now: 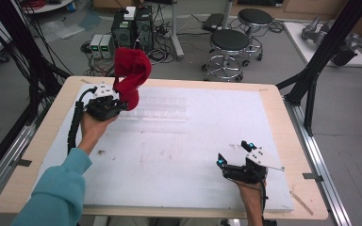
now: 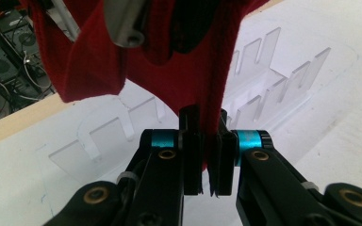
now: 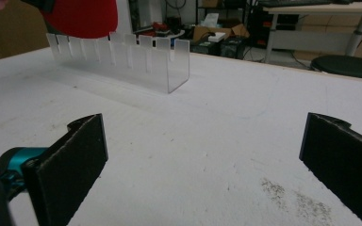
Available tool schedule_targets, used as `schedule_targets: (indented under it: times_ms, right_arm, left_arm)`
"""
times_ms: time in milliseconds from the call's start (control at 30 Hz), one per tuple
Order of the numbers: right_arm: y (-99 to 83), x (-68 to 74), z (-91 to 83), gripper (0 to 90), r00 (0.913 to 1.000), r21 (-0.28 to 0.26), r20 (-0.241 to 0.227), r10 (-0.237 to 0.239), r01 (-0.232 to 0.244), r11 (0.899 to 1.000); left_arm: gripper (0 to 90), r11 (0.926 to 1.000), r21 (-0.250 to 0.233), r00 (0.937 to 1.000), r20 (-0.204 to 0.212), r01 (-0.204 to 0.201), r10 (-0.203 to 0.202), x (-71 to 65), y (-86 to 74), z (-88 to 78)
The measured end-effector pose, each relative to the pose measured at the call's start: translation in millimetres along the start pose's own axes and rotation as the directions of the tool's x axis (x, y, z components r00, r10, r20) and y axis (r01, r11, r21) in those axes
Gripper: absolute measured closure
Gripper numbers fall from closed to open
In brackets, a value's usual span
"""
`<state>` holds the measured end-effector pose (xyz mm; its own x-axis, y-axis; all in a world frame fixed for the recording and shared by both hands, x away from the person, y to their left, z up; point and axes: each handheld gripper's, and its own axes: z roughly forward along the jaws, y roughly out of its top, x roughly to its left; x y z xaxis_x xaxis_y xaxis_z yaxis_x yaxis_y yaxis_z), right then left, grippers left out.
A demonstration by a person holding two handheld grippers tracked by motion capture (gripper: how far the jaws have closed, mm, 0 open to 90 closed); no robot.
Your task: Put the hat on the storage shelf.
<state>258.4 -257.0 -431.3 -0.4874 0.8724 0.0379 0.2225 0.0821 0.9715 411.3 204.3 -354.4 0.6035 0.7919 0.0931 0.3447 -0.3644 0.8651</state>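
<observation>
A red cloth hangs raised over the left end of a clear slotted rack. My left gripper is shut on its lower edge. In the left gripper view the red cloth is pinched between the two black pads, with the clear rack behind it. My right gripper rests low at the near right of the white board, open with nothing between its fingers. The right gripper view has the rack far off and the red cloth above its left end.
A white foam board covers the wooden table. Behind the table stand two black stools, computer towers and cables. Black frame posts rise at the right and left.
</observation>
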Motion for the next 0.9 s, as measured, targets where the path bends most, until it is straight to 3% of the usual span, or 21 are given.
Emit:
schedule_targets:
  times_ms: [167, 367, 567, 733, 900]
  right_arm:
    - [-5.5, -3.5, -6.5, 0.4, 0.9999, -0.022, 0.013, 0.009, -0.009, 1.000]
    - [-14.8, -1.7, 2.8, 0.4, 0.9986, -0.068, 0.013, 0.051, -0.050, 0.996]
    - [-16.7, 0.0, 7.8, 0.4, 0.9993, -0.076, 0.024, 0.030, -0.028, 0.997]
    - [-17.3, 0.0, 8.2, 0.4, 0.9993, -0.092, 0.029, 0.025, -0.022, 0.996]
    - [-17.9, 0.9, 7.7, 0.4, 0.9995, -0.096, 0.030, 0.013, -0.010, 0.995]
  left_arm:
    - [85.4, 0.9999, 0.005, 0.9998, -0.010, 0.015, -0.015, -0.9, 0.2, -0.4]
    - [85.4, 0.9995, 0.023, 0.9994, -0.027, 0.021, -0.020, -8.5, 1.5, 4.0]
    - [85.4, 0.9993, 0.036, 0.9994, -0.033, 0.015, -0.014, -10.1, -0.8, 7.7]
    - [85.4, 0.9985, 0.041, 0.9988, -0.036, 0.036, -0.035, -10.9, -15.6, 16.3]
    - [85.3, 0.9989, 0.013, 0.9985, -0.033, 0.044, -0.044, -10.3, -24.7, 17.0]
